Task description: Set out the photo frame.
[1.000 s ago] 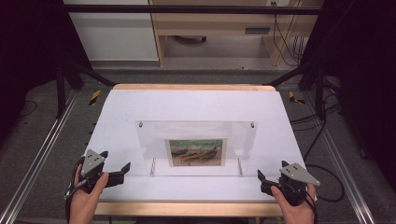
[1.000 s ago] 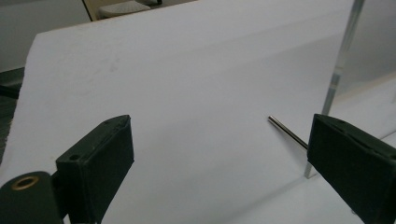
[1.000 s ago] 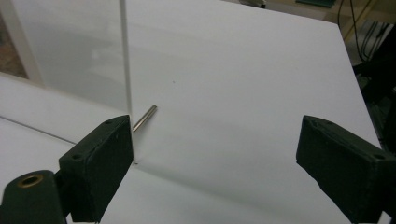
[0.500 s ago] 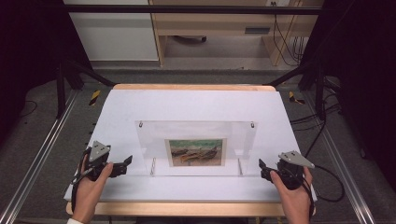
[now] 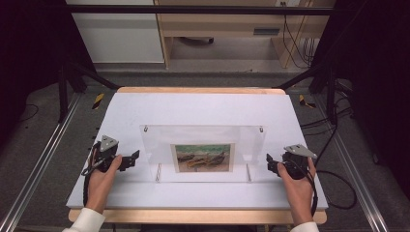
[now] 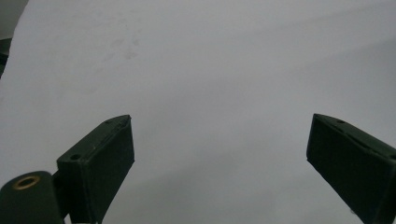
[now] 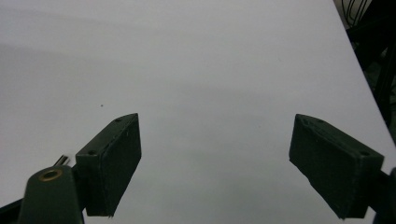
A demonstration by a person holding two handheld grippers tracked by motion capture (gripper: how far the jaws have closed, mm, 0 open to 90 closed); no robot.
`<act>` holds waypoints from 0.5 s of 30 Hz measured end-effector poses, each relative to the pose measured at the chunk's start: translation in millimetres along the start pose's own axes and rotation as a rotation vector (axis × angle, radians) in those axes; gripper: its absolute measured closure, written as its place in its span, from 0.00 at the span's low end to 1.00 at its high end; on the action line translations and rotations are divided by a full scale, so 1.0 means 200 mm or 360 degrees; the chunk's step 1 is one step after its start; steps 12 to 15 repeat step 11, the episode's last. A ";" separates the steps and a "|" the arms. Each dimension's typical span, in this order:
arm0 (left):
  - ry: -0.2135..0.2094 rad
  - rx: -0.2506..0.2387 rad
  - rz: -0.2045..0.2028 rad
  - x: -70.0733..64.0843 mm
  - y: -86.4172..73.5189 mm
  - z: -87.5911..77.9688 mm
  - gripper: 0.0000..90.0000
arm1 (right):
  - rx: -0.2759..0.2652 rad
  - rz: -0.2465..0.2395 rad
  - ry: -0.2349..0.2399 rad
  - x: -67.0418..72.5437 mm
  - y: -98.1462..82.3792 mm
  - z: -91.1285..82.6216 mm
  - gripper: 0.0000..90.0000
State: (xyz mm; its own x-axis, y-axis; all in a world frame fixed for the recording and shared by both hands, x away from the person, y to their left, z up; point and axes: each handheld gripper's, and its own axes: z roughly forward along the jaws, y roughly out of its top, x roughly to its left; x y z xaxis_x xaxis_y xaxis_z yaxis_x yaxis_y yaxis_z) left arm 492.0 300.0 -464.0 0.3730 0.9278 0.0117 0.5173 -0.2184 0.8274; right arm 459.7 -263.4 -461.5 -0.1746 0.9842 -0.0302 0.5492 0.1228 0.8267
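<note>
high view: tongs (image 5: 136, 155) beside frame (image 5: 202, 152) edge

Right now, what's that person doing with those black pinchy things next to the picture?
A person holds a left hand-held gripper and a right hand-held gripper, one at each side of a clear picture frame standing on the white table. Both are open and hold nothing. Neither touches the frame, which has a small painting inside.
</note>
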 end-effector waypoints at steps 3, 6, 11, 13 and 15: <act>-0.0006 -0.0035 -0.0003 0.00 -0.02 0.02 0.08 | 0.0022 0.0043 0.0007 0.00 0.01 0.06 0.19; -0.0043 -0.0043 -0.0008 0.00 -0.04 0.03 0.07 | 0.0032 0.0054 0.0004 0.00 0.01 0.10 0.19; -0.0042 -0.0065 0.0018 -0.01 -0.05 0.01 0.06 | -0.0011 0.0000 -0.0010 0.01 0.00 0.08 0.18; -0.0042 -0.0065 0.0018 -0.01 -0.05 0.01 0.06 | -0.0011 0.0000 -0.0010 0.01 0.00 0.08 0.18; -0.0042 -0.0065 0.0018 -0.01 -0.05 0.01 0.06 | -0.0011 0.0000 -0.0010 0.01 0.00 0.08 0.18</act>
